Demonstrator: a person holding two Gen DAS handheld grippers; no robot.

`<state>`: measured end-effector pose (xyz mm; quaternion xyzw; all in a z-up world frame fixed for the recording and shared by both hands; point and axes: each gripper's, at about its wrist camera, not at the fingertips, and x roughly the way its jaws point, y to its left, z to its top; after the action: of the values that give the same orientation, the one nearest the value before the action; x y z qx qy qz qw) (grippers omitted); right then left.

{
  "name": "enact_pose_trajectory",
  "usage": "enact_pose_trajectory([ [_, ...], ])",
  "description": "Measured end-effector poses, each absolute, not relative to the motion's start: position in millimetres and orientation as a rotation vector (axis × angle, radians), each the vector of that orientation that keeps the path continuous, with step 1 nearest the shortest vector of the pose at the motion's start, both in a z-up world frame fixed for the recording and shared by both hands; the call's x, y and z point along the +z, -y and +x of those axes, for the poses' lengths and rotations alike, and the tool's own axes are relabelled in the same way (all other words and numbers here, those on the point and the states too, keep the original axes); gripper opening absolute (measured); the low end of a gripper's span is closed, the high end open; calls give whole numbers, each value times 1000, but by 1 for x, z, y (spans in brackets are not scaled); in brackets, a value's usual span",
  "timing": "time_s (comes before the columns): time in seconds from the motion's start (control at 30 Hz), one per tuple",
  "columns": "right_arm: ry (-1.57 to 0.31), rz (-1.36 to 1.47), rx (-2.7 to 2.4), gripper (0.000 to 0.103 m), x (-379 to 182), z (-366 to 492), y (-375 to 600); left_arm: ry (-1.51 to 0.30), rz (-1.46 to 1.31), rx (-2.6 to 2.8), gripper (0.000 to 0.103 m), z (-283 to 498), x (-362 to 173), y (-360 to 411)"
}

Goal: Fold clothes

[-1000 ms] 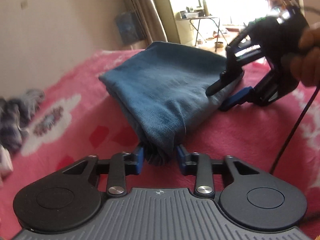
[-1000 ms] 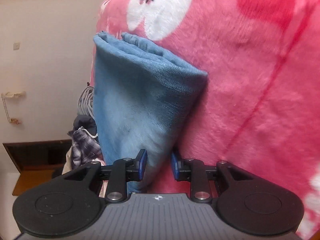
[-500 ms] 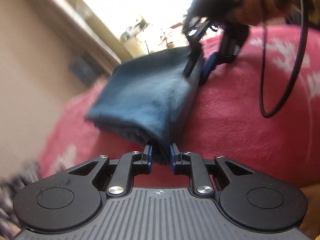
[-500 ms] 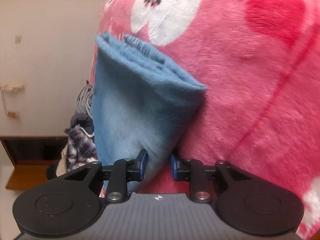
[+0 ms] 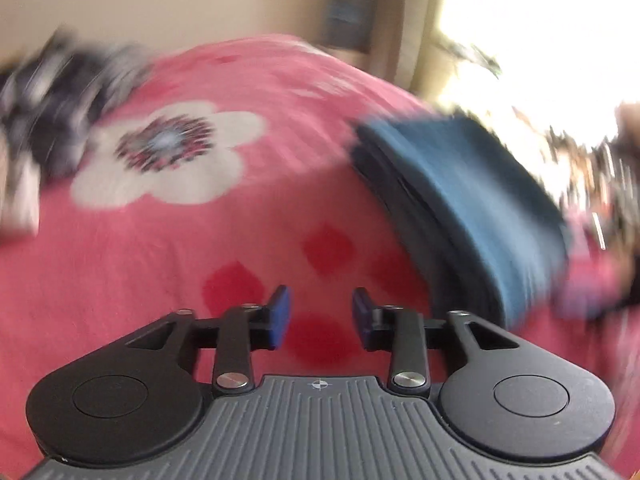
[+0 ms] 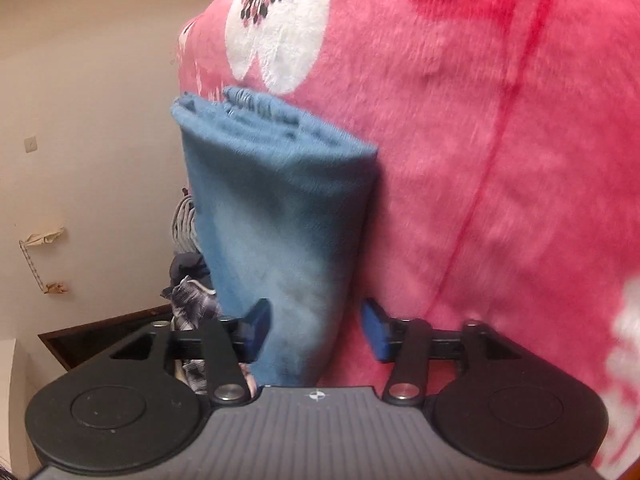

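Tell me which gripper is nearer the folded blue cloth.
Right. The right gripper straddles the folded blue cloth, jaws opening around it. The left gripper is off to its side, jaws opening over the pink blanket.

I can read no words, brands or numbers anywhere before me. The only mark is a small white crosshair sign, a circle crossed by two lines, printed at the front edge of the ribbed grey body of my left gripper (image 5: 319, 317), and the same mark sits on the ribbed body of my right gripper (image 6: 316, 332).
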<state>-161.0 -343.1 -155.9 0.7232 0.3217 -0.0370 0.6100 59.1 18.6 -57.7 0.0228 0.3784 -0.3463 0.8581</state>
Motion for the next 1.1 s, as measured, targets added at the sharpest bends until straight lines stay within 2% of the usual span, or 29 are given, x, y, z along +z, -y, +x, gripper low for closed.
enact_pose_trajectory([
  [0.1, -747, 1692, -101, 65, -157, -164, 334, -777, -84, -721, 43, 87, -44, -3],
  [0.17, -732, 1707, -121, 65, -162, -162, 332, -762, -149, -766, 55, 104, -34, 16],
  [0.23, -700, 1729, -130, 65, -167, -157, 332, -770, -216, -825, 73, 122, -28, 35],
  [0.37, -636, 1752, -155, 65, -172, -147, 331, -756, -196, -877, 77, 153, -25, 73],
  [0.43, -620, 1731, -165, 65, -168, -149, 327, -782, -186, -922, 83, 168, -28, 90],
  [0.5, -600, 1706, -171, 64, -165, -153, 322, -875, -187, -964, 88, 187, -38, 112],
  [0.7, -554, 1701, -201, 67, -168, -141, 322, -1238, -213, -1019, 88, 232, -85, 157],
  [0.83, -522, 1663, -206, 68, -168, -131, 320, -1229, -160, -1062, 91, 221, -97, 162],
  [0.87, -515, 1659, -206, 66, -167, -130, 321, -1216, -136, -1074, 91, 215, -97, 162],
  [0.93, -511, 1652, -206, 52, -168, -129, 323, -1196, -89, -1097, 92, 202, -96, 161],
  [0.97, -522, 1652, -203, 40, -169, -126, 326, -1193, -81, -1109, 92, 198, -94, 160],
  [1.0, -534, 1649, -195, 34, -171, -123, 330, -1192, -80, -1121, 92, 194, -93, 158],
  [1.1, -605, 1551, -125, 30, -162, -117, 342, -1194, -92, -1151, 92, 182, -88, 151],
])
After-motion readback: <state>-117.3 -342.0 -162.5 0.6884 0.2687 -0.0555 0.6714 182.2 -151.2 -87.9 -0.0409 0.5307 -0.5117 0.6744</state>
